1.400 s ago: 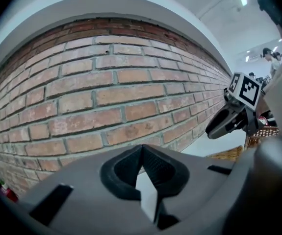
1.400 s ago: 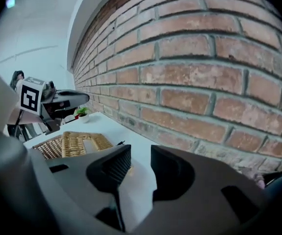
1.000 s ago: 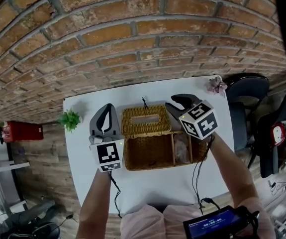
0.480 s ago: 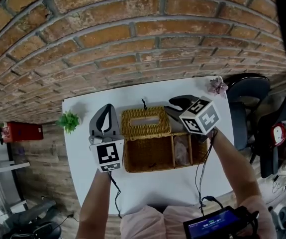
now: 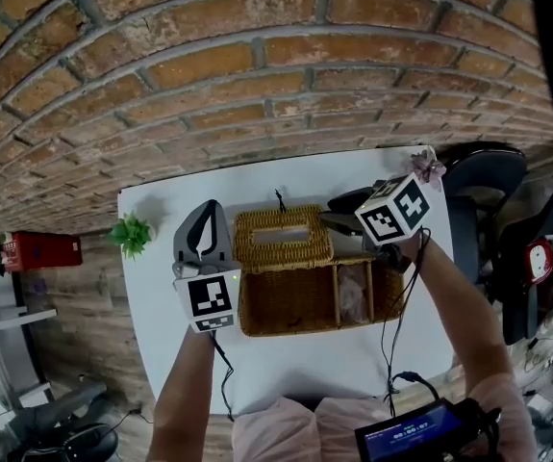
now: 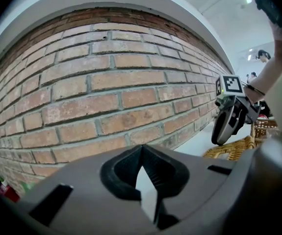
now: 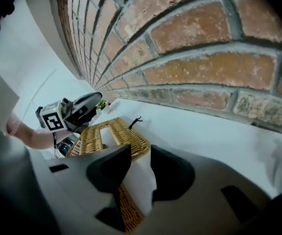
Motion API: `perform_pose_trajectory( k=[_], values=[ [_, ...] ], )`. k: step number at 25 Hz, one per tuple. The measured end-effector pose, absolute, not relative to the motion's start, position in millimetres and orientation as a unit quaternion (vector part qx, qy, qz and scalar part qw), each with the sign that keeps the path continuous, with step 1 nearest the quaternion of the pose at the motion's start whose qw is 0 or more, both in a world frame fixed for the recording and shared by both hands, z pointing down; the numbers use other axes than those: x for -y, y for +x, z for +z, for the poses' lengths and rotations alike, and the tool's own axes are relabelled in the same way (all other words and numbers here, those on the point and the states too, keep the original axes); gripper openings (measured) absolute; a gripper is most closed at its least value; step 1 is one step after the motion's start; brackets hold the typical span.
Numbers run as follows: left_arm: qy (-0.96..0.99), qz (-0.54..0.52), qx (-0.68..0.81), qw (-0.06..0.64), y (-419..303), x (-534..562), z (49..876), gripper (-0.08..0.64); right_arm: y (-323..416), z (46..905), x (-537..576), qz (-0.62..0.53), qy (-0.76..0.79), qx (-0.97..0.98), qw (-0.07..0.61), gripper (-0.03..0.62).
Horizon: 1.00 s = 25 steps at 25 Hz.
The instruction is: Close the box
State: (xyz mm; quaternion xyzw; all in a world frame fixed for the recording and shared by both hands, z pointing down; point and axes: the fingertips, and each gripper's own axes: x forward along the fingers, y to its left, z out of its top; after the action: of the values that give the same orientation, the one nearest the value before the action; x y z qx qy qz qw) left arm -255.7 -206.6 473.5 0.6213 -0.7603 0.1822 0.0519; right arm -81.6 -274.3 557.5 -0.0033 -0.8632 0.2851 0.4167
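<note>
Wicker box (image 5: 295, 301) light, stiff; we favour lid (image 5: 283, 239) edge, centre frame. Right gripper (image 5: 339, 212) parted, left gripper (image 5: 205, 221) closed, both empty.

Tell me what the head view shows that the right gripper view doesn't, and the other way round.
Only the head view: the divided inside of the wicker box, a red fire extinguisher and a black chair. Only the right gripper view: the right tool seen close up, its jaws apart with nothing clamped between them. Both: the box's lid with its slot, the left tool, the brick wall and the white table.
</note>
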Motion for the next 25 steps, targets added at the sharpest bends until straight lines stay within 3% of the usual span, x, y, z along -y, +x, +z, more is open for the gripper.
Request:
perform_pose_trajectory(
  k=[6, 17, 25],
  values=[
    [0.625, 0.182, 0.757, 0.053, -252.4, 209.2, 475.8, 0.008, -79.1, 562.2, 271.1, 0.38, -0.019, 0.832, 0.403, 0.13],
    [0.623, 0.181, 0.759, 0.053, -255.8, 207.0, 474.0, 0.008, -76.5, 553.0, 255.2, 0.507, -0.069, 0.774, 0.373, 0.193],
    [0.622, 0.182, 0.76, 0.053, -257.5, 205.1, 474.1, 0.008, -72.9, 567.3, 252.1, 0.544, -0.071, 0.736, 0.397, 0.204]
  ],
)
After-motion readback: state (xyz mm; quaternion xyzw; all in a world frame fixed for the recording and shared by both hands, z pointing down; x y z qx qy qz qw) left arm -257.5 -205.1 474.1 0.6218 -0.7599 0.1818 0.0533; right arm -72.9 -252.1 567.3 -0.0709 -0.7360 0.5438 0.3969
